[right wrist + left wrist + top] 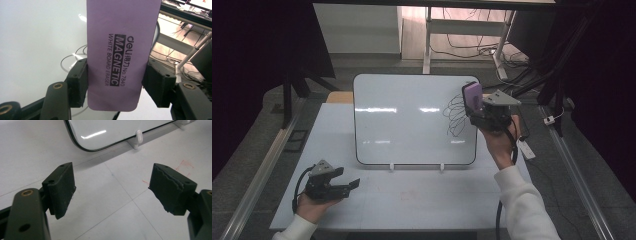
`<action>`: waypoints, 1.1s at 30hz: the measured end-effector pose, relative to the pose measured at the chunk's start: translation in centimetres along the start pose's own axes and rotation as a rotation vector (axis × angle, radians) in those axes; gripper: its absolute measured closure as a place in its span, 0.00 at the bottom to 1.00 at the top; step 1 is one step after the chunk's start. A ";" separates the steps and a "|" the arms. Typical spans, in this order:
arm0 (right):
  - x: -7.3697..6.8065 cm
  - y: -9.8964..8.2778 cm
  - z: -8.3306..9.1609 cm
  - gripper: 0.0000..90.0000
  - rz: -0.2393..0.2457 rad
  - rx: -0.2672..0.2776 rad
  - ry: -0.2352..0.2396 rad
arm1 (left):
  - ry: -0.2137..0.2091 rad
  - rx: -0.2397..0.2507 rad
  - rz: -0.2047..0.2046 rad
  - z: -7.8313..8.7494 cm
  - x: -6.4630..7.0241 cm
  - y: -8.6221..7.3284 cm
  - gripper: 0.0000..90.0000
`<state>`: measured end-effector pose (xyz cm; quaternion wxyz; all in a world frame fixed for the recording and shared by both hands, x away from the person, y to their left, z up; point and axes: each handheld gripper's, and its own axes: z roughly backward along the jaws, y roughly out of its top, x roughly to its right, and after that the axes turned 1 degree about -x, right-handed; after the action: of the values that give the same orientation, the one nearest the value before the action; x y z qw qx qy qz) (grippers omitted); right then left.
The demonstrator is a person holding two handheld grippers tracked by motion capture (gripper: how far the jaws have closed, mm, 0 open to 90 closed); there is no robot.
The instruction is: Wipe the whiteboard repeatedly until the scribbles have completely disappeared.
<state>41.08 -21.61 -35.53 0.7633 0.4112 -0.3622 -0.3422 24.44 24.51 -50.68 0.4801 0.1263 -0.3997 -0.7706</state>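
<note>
A white board [402, 120] stands propped on the table, with black scribbles [455, 114] near its right edge. My right gripper [477, 102] is shut on a purple whiteboard eraser [472, 95], held up at the board's upper right over the scribbles. In the right gripper view the eraser [122, 50] fills the gap between the two pads, its printed side facing the camera. My left gripper [349, 184] rests low on the table at the front left, open, with nothing between its pads [62, 188]. The left gripper view looks toward the board's lower corner [82, 145].
The board leans on two small white feet [391, 167]. The grey-white table [412, 195] has metal rails along both sides. A white remote-like item [526, 148] lies to the right of the board. Cables and desk legs [472, 45] lie beyond the table.
</note>
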 end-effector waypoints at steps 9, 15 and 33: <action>-1.0 1.7 -2.7 0.45 0.039 -0.030 -0.025 | 0.002 -0.001 0.001 0.0 0.0 0.0 0.24; -4.4 1.2 -4.1 0.45 0.135 -0.082 0.010 | 0.000 0.002 0.007 0.1 -0.2 0.0 0.24; -4.3 2.5 -5.0 0.45 0.161 -0.079 -0.023 | -0.002 0.000 0.009 0.1 -0.3 -0.1 0.23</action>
<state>43.67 -15.05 -36.49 0.7997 0.3465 -0.3889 -0.2987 24.48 24.78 -50.74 0.4832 0.1237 -0.4009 -0.7685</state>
